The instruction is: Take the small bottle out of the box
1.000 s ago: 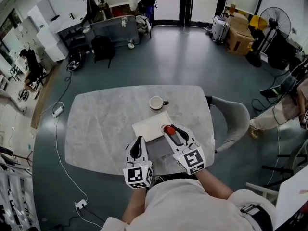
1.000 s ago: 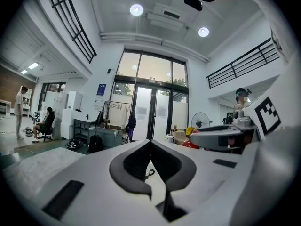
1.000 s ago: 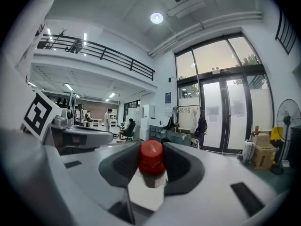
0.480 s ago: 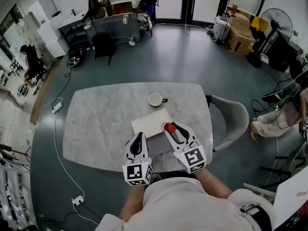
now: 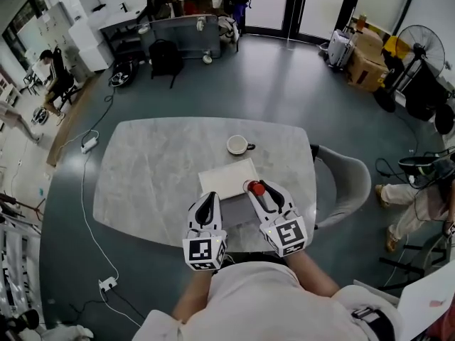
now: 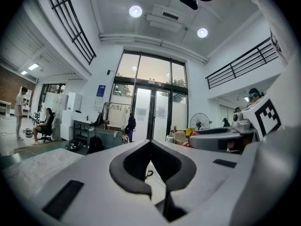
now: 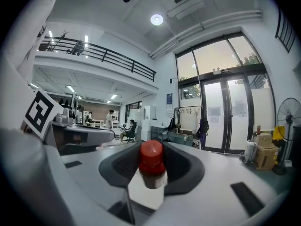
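Observation:
My right gripper is shut on the small bottle, which has a red cap and a dark body. It holds the bottle upright above the right edge of the open box, whose white lid lies flat behind it. In the right gripper view the bottle sits between the dark pads of the right gripper. My left gripper hovers at the box's left side, its jaws together with nothing in them. In its own view the left gripper is shut.
The marble table carries a white cup behind the lid. A grey chair stands at the table's right end. Cables and a power strip lie on the floor to the left.
The head view has drifted slightly. Both grippers and the bottle stay where they were.

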Action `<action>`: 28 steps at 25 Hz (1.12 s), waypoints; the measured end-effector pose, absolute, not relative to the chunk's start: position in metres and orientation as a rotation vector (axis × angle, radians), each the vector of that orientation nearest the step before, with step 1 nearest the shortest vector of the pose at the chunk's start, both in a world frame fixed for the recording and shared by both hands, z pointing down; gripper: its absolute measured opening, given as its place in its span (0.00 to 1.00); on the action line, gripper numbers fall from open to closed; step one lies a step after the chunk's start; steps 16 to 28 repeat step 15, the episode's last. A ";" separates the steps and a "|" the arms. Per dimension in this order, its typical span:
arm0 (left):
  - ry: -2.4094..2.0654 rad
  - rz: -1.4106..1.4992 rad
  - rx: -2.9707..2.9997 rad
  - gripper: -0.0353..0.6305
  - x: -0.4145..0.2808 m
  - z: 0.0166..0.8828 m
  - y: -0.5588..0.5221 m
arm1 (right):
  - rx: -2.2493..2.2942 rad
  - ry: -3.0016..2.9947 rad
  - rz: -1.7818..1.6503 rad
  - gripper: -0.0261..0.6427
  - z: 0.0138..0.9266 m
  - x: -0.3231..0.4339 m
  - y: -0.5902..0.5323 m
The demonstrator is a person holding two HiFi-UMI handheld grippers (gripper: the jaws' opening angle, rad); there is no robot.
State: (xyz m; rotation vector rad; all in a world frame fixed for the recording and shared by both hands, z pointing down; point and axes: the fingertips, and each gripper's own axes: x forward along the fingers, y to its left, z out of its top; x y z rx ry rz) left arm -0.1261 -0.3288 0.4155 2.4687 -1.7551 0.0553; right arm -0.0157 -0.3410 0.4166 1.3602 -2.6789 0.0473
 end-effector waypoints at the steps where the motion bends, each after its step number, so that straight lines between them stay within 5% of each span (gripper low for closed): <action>1: -1.760 0.055 2.466 0.09 -0.127 0.415 -0.329 | 1.360 -2.679 0.046 0.27 0.416 -0.015 -0.341; 28: -1.796 0.073 2.434 0.09 -0.144 0.411 -0.320 | 1.324 -2.708 0.065 0.27 0.413 -0.029 -0.336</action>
